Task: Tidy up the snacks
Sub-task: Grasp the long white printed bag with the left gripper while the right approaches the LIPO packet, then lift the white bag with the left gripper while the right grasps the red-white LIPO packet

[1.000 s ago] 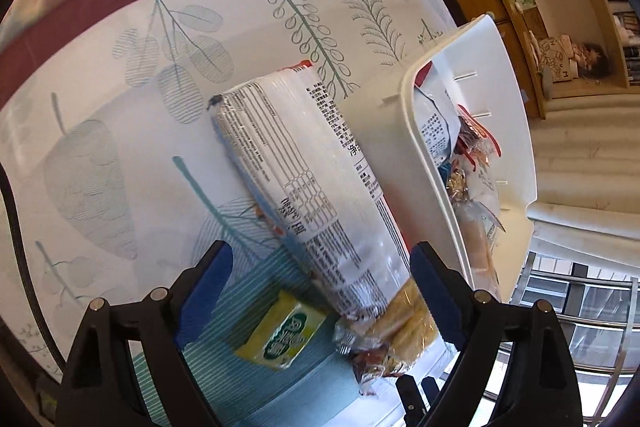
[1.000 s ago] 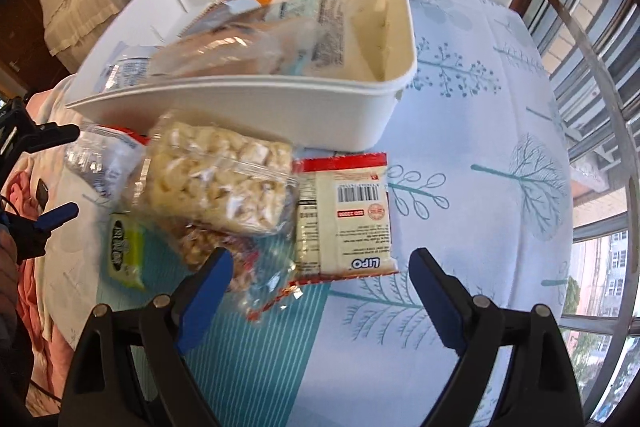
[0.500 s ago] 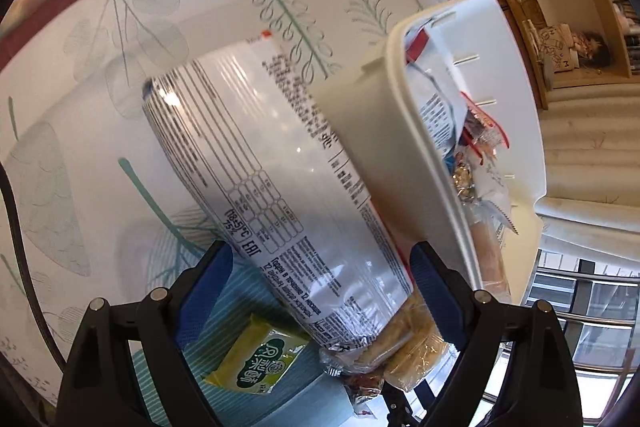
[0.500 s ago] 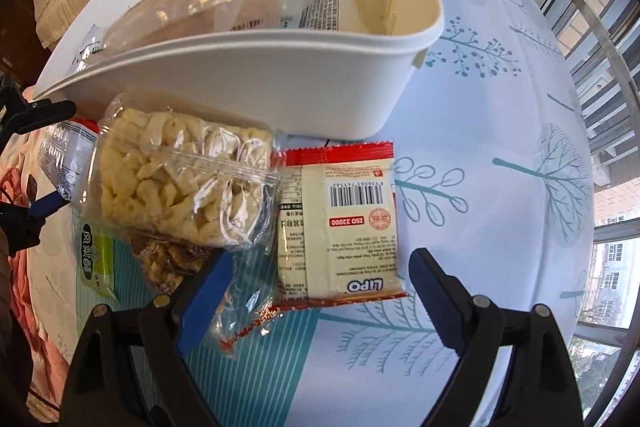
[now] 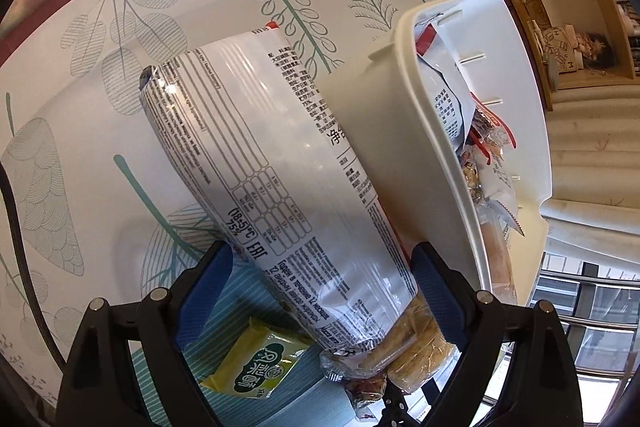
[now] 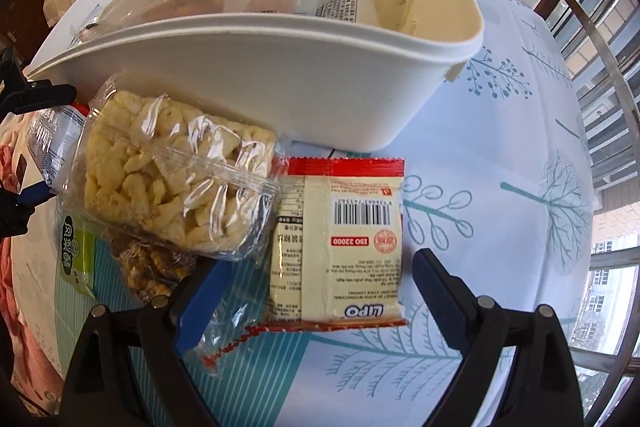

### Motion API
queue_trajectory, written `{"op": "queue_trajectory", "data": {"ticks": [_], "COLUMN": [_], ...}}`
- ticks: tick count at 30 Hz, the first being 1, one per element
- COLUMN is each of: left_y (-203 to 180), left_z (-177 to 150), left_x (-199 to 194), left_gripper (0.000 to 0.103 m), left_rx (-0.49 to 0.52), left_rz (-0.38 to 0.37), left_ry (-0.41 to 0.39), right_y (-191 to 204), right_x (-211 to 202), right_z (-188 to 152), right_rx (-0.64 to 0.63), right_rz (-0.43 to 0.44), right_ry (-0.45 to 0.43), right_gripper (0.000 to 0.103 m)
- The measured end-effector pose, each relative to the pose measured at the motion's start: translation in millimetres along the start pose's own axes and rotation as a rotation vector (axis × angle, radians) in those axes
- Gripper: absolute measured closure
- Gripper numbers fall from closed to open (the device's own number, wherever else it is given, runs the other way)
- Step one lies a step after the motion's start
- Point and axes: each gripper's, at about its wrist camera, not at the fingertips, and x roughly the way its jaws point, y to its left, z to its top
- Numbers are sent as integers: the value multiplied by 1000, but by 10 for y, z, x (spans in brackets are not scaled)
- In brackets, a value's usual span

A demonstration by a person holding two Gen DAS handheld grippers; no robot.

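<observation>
Standing on the leaf-print tablecloth [image 6: 500, 147], the white bin [image 6: 280, 75] holds several snacks. A long white packet [image 5: 280, 179] lies beside its wall, between the left gripper's [image 5: 320, 291] spread jaws. The right gripper [image 6: 320, 291] has just been opening, its jaws either side of the LIPO packet [image 6: 340, 243], not pressing it.

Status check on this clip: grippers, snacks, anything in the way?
Left gripper open, astride white cookie pack. Right gripper open, jaws just widened, over LIPO packet. Puffed-snack bag overlaps it. White bin part-filled.
</observation>
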Motion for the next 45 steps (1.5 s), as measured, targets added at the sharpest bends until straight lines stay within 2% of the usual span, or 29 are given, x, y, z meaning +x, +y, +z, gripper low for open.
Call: {"op": "queue_trajectory", "data": {"ticks": [3, 5, 10, 14, 18, 29, 36, 45], "left_y": [-27, -20, 33, 101, 151, 377, 565, 627], "left_z": [10, 16, 25, -2, -27, -154, -274, -429], "left_x": [16, 16, 13, -17, -53, -240, -389, -591], "left_gripper": [13, 20, 25, 31, 33, 36, 38, 42], "left_rx": [2, -1, -19, -31, -37, -54, -84, -88], "left_rz": [2, -19, -62, -84, -93, -61, -52, -26], "left_ry": [3, 9, 27, 27, 27, 4, -23, -65], "right_y": [0, 0, -36, -12, 47, -4, -28, -103], "right_x": [26, 42, 28, -19, -44, -202, -269, -370], "right_z": [10, 24, -13, -120, -169, -251, -370, -603], "right_rx": [-16, -29, -28, -57, -66, -57, -72, -52], "right_rz": [0, 4, 8, 14, 19, 31, 49, 96], "right_ry": [-11, -19, -36, -53, -54, -46, -31, -14], "right_gripper": [6, 6, 8, 20, 28, 50, 53, 54]}}
